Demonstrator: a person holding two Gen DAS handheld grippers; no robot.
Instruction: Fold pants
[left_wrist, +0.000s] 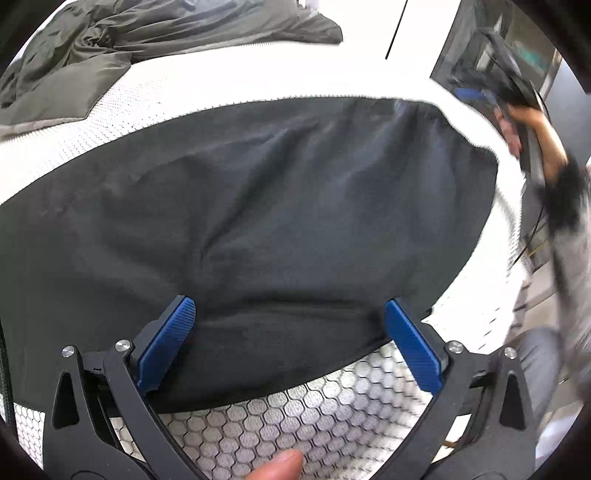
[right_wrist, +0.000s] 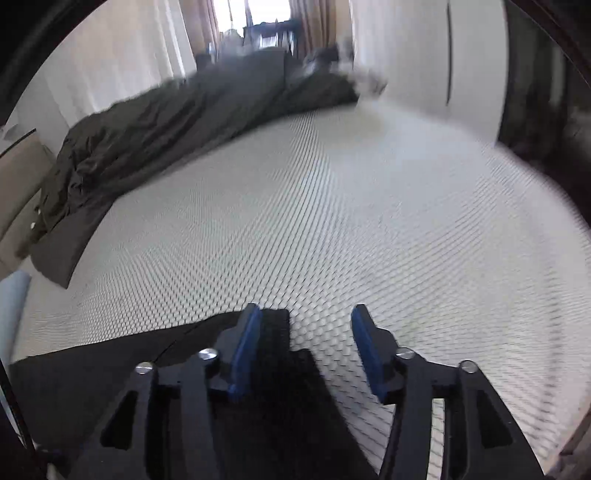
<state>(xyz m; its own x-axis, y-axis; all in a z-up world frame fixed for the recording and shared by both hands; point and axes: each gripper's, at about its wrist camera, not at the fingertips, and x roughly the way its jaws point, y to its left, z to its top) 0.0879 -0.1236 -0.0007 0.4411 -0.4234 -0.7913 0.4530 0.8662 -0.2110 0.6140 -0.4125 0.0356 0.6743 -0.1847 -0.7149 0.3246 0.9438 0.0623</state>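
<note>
Pants (left_wrist: 258, 206) are lying spread flat and dark across the honeycomb mattress (left_wrist: 332, 413), their near edge running just between my left gripper (left_wrist: 290, 339) fingers. I am holding that gripper with its jaws wide apart, the blue pads (left_wrist: 170, 343) straddling the hem but clamped on nothing. The right gripper (right_wrist: 303, 347) is also standing apart and empty, and in its own view a corner of the black cloth (right_wrist: 273, 332) is sitting just beside its left pad while bare mattress is stretching ahead. From the left camera I am seeing the right tool blurred at the far side of the garment, so I judge it is travelling toward its own grab point.

To do this step well, I am thinking both grippers should be biting the same edge, well apart, each pad sliding under the top layer only. I would be lowering the left until the lower finger is pressing into the mattress, then closing firmly. A grey duvet (left_wrist: 122, 40) is bunched at the far end; the fold should be landing short of it.
</note>
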